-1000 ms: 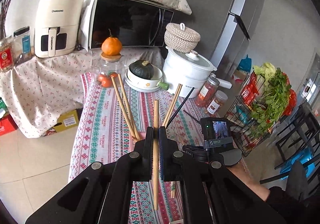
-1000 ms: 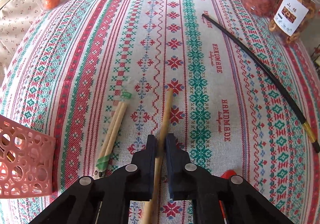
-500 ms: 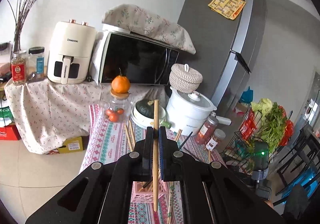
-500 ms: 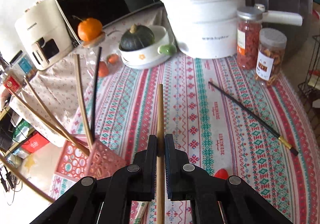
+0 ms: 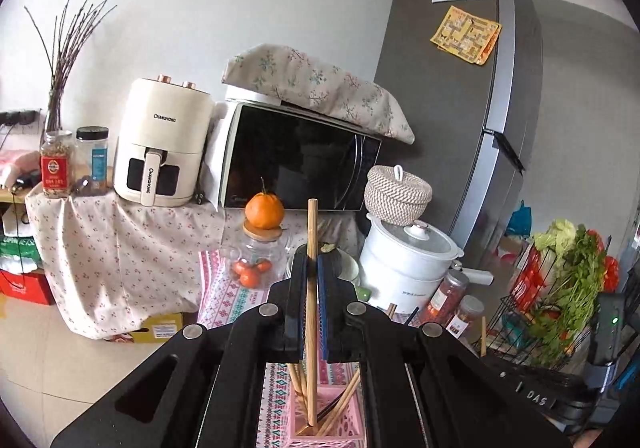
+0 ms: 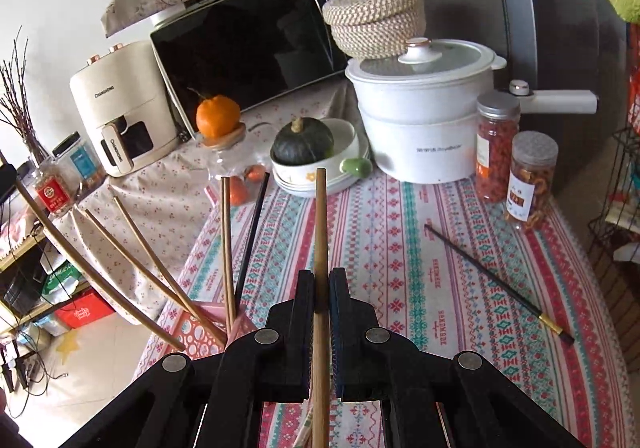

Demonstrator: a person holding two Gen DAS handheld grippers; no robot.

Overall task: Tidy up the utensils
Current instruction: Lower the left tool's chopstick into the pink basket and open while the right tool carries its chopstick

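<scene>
You are holding a wooden chopstick [image 5: 311, 288] upright in your left gripper [image 5: 312, 272], jaws clamped on its shaft, its lower end reaching into the pink basket [image 5: 348, 430] among other chopsticks. Your right gripper [image 6: 321, 288] is gripping a second wooden chopstick [image 6: 320, 232] the same way, above the tabletop [image 6: 400, 248]. A black chopstick [image 6: 496, 282] is lying flat on the tabletop, well apart from the basket.

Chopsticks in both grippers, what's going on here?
Utensil sorting. The left gripper is shut on a wooden chopstick, its lower end down in the pink basket among others. The right gripper is shut on another wooden chopstick above the tablecloth, beside the basket. A black chopstick lies on the cloth.
</scene>
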